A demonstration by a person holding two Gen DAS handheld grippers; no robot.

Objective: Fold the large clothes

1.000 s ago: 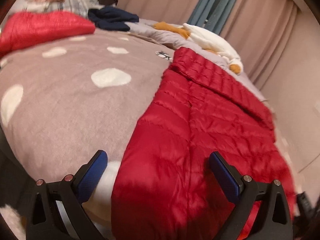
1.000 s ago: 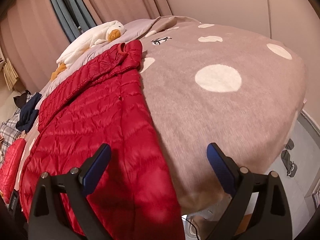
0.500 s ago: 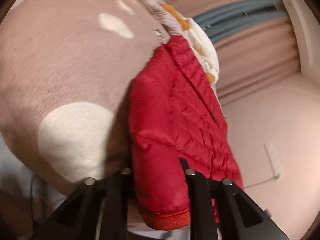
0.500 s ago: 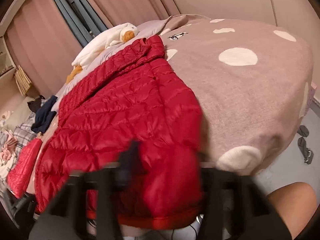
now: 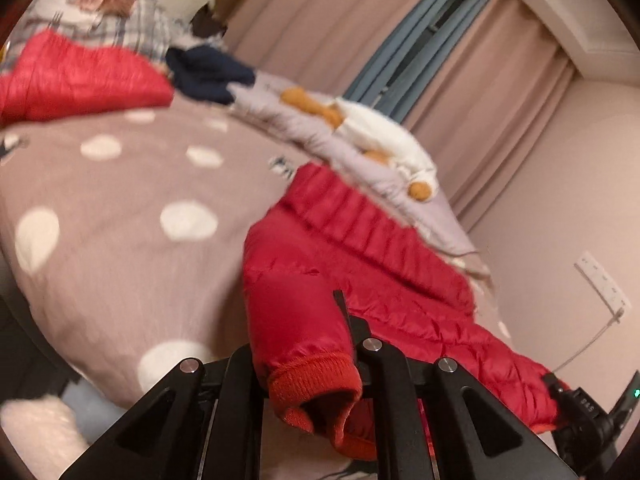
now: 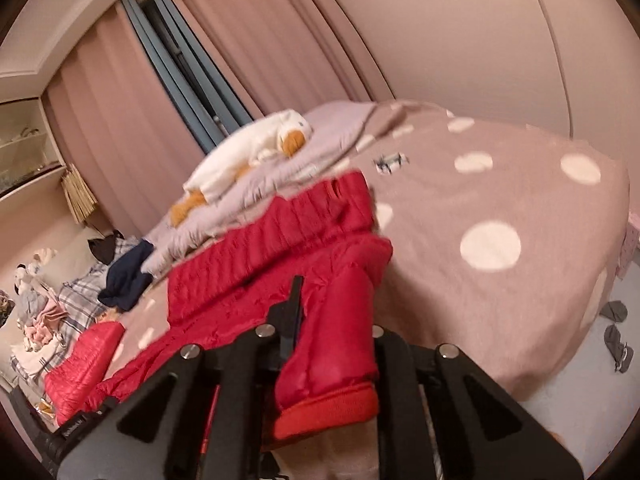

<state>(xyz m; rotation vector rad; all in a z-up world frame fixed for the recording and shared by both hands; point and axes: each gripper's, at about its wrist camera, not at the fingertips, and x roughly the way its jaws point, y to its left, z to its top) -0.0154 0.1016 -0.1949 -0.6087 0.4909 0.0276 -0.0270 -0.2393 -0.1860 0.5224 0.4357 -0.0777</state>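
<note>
Left gripper (image 5: pixel 308 364): just closed, pinching a ribbed jacket (image 5: pixel 360 264) cuff, bottom centre.
Right gripper (image 6: pixel 332 364): just closed, pinching the other cuff.
Jacket: centre frame, on bed (image 5: pixel 120 184).
Risk: slick fabric slipping out; uneven lift skewing fold.

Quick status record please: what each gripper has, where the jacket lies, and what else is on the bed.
left gripper: shut on the red jacket at a ribbed corner; jaws have just been closing
right gripper: shut on the red jacket's other ribbed corner; jaws have just been closing
jacket: collar end on the spotted bedspread, gripped end raised
also on bed: plush duck, navy garment, second red piece
</note>
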